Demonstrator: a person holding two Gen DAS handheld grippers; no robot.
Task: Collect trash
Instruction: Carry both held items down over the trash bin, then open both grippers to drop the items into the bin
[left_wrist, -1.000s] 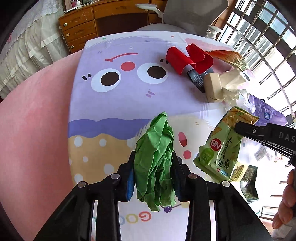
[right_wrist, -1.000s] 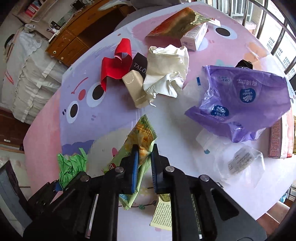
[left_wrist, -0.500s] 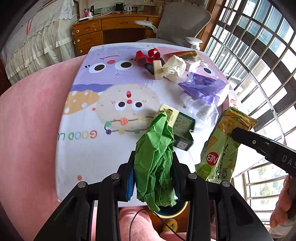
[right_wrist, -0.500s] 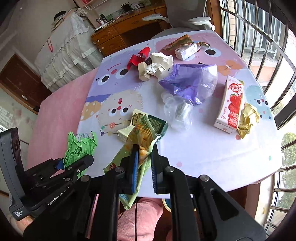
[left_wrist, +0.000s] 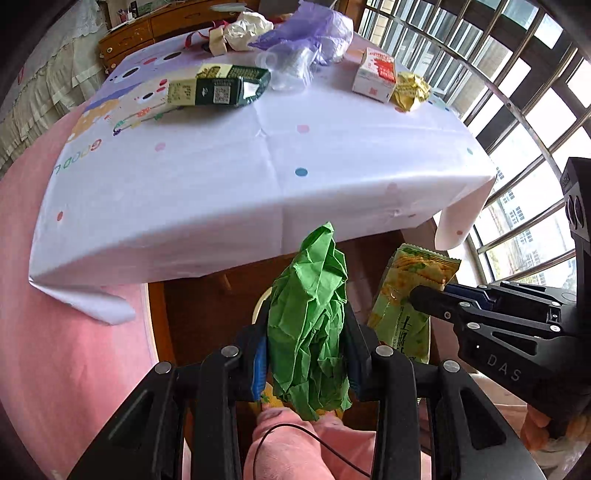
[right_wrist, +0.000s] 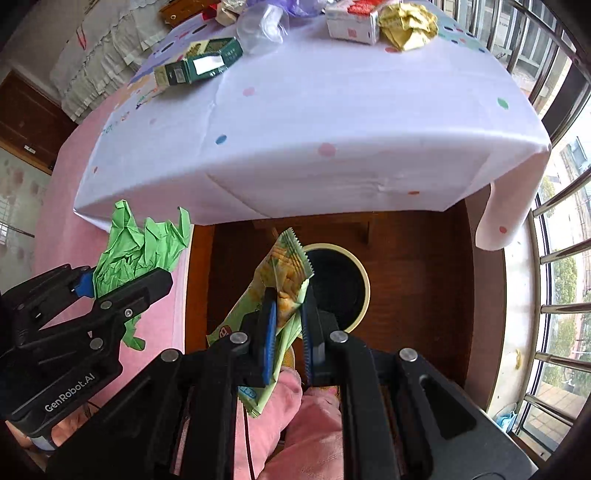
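Holding two pieces of trash off the table edge, you have carried both away from the tabletop where they hung a second ago; what follows is listed view by view

Left wrist view:
- left gripper (left_wrist: 307, 354): fingers closed on a crumpled green paper wad (left_wrist: 312, 328), which stands upright between the pads
- right gripper (left_wrist: 436, 293): enters from the right, pinching a light-green foil snack wrapper (left_wrist: 410, 295) near its top
- white dotted tablecloth (left_wrist: 258, 177): now ahead of and above both grippers, where half a second ago it lay mostly below them
- left on the cloth: a dark green carton lying flat (left_wrist: 218, 88), a red-and-white drink carton (left_wrist: 375, 75), a crumpled yellow wrapper (left_wrist: 410, 90), a purple plastic bag (left_wrist: 303, 29)
- the bin is almost wholly hidden behind the green wad here

Right wrist view:
- right gripper (right_wrist: 289, 321): narrow, clamped on the snack wrapper (right_wrist: 280, 280), whose serrated end points toward the bin
- round cream-rimmed bin with dark inside (right_wrist: 364, 291): on the brown floor under the table edge, just beyond the wrapper's tip
- left gripper (right_wrist: 122, 284): to the left, over the pink cloth, carrying the green wad (right_wrist: 140, 247)

Judgement: you have moved from pick-up to disposal. The wrapper looks nearly lined up for release; the wad sits further off to the side and probably needs shifting over the opening first. Four or more items await later trips
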